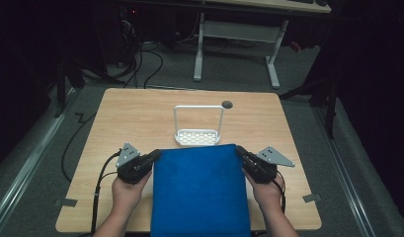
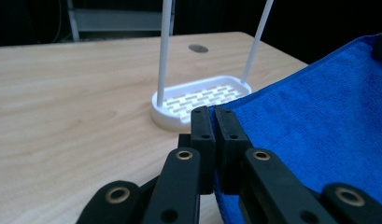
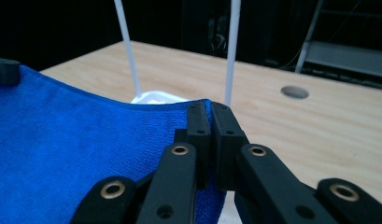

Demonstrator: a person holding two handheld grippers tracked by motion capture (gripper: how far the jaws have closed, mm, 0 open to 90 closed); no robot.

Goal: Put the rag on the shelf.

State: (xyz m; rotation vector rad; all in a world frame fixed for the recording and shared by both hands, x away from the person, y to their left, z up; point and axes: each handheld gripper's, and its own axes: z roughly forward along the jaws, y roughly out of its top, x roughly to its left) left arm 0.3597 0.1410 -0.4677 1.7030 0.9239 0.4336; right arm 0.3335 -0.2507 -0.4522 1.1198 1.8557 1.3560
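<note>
both claws are clamped on the blue towel: the left claw (image 1: 155, 156) pinches its far left corner and the right claw (image 1: 240, 152) its far right corner, jaws pressed together on the fabric. blue towel (image 1: 199, 192) stretches between them over the near middle of the table (image 1: 135, 116) and runs past the near edge. just beyond its far edge, toward the table's centre, stands a white rack (image 1: 198, 136) with a tall wire hoop.
</note>
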